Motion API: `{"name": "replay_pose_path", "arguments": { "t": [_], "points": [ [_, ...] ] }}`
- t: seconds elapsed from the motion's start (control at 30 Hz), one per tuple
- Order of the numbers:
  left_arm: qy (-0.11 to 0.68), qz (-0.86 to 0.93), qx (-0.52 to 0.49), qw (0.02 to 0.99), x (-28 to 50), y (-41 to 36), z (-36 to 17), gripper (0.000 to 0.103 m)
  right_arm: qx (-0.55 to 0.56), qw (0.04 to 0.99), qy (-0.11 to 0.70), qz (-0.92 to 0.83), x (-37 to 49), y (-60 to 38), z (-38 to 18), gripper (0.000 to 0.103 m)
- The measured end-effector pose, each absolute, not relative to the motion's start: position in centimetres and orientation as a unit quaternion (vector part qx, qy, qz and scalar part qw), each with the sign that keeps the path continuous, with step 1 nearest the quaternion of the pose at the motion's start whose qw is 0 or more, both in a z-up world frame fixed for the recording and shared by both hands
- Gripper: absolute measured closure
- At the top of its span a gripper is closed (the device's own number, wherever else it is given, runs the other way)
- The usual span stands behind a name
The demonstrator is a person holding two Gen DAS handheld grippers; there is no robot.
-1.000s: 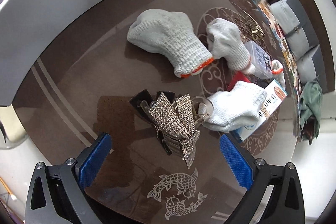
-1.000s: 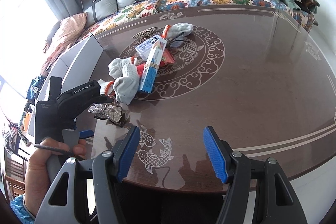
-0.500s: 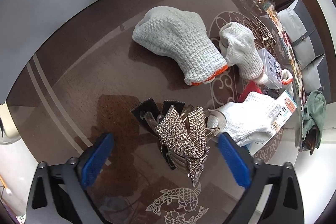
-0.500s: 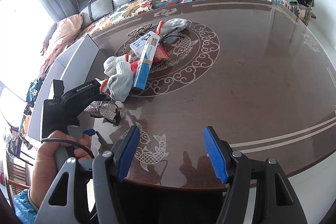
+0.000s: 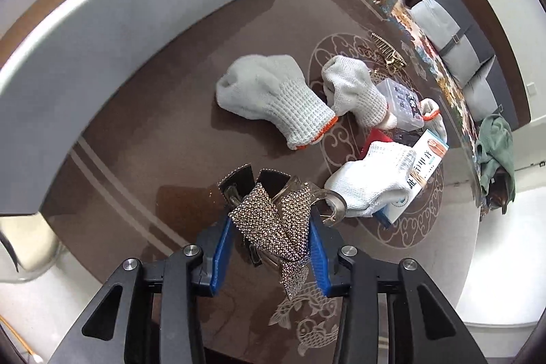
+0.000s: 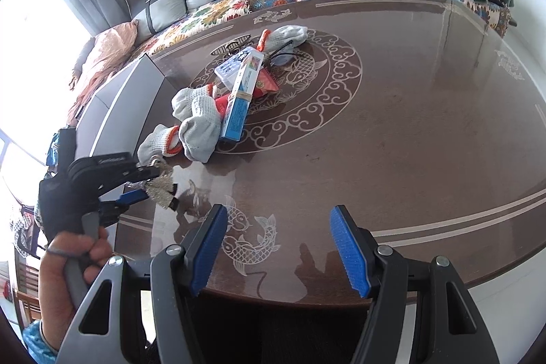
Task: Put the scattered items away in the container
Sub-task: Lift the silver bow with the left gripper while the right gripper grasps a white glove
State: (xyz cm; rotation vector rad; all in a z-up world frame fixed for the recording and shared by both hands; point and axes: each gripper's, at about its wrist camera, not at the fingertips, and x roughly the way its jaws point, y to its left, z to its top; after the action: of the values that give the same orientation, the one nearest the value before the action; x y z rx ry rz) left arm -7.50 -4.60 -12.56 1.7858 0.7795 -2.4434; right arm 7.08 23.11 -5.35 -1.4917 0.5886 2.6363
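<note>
A: Largest first. What surrounds the left gripper [image 5: 269,256]?

B: The brown table [image 5: 163,111] lies under it. The grey container [image 5: 112,33], a long open-topped box, stands beyond it and up to its left, well apart from its fingers. Its inside cannot be seen from here.

A: And the scattered items?

B: Ahead and to the right of the claw lies a heap: three knitted gloves [image 5: 273,98], a blue-and-white carton [image 5: 416,179], a clear plastic case [image 5: 401,104], and a gold hair comb [image 5: 387,52] farthest off.

A: The smallest?

B: The rhinestone hair clip [image 5: 273,220], directly between the blue pads [image 5: 221,256].

A: What has changed?

B: A second ago the jaws stood wide, the clip lying flat on the table between them. Now they are closing, both pads touch the clip's sides, and it hangs clear of the tabletop as the claw has risen. The container fills more of the view than before.

A: Meaning for the task?

B: The clip is grasped. Judged from this, the carry to the container comes next; the heap is still untouched.

A: The right gripper [image 6: 278,249]?

B: Released, jaws wide, nothing between them, hovering over the table's near edge, well to the right of the left claw.
</note>
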Motion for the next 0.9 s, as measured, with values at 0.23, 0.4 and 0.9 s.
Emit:
{"name": "replay_pose_path", "arguments": {
  "t": [0.23, 0.4, 0.9],
  "points": [
    [0.236, -0.799, 0.554, -0.003, -6.4, -6.6, -12.0, 0.063, -0.474, -0.031, 0.199, 0.857, 3.9, 20.9, -6.8, 0.039],
    [0.25, -0.794, 0.554, -0.008, -6.4, -7.6, -12.3, 0.063, -0.451, -0.1, 0.205, 0.863, -2.1, 18.6, -7.8, 0.039],
    [0.241, -0.791, 0.561, -0.017, -6.7, -7.4, -12.9, 0.063, -0.488, -0.077, 0.081, 0.866, -10.9, 13.5, -12.5, 0.039]
  ]
}}
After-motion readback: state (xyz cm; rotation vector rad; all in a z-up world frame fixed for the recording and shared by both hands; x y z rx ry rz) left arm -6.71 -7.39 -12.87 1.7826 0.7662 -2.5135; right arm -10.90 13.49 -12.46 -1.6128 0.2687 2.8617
